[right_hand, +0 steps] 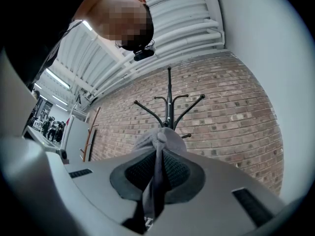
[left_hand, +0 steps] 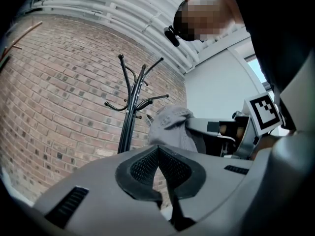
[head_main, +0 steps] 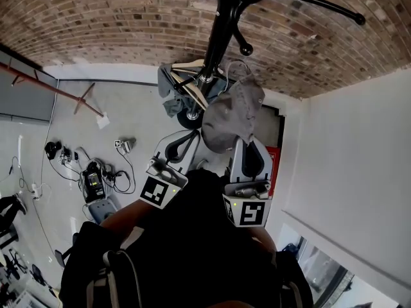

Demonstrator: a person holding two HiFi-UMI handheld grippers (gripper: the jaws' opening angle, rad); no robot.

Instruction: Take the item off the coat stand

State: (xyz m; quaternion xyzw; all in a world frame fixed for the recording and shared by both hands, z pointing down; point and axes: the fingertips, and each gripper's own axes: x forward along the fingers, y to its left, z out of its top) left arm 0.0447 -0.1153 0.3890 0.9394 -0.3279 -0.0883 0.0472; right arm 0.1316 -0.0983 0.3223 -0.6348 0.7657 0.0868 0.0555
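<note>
The right gripper [right_hand: 157, 154] has its jaws clamped on a fold of the grey cap [right_hand: 160, 137]. The cloth runs down between the pads and the crown bulges just beyond the tips, with the coat stand [right_hand: 169, 102] straight ahead, behind the cap. The left gripper [left_hand: 158, 154] has its jaws pressed together on nothing and sits beside its partner, the cap up and to the right of its tips. To my eye the job now is to carry the cap clear — best done by lifting it a touch before drawing it back toward the body, so that any strap slides up over a hook end rather than dragging the stand along. The pinch looks narrow and on thin cloth, so a slow, even pull seems wiser than a tug, and the idle left gripper could steady the pole if it rocks. What I can't settle is whether the cap is free of the stand. In the head view a thin loop [head_main: 241, 66] rises from the cap's far side toward a short hook [head_main: 244, 49], and the crown overlaps the pole, so contact is unclear. The stand's top arms are cut off at the upper edge of that view, its lower part is lost behind a wooden hanger [head_main: 192, 88] and a grey garment [head_main: 168, 90], and the right gripper's tips vanish under the cap.
</note>
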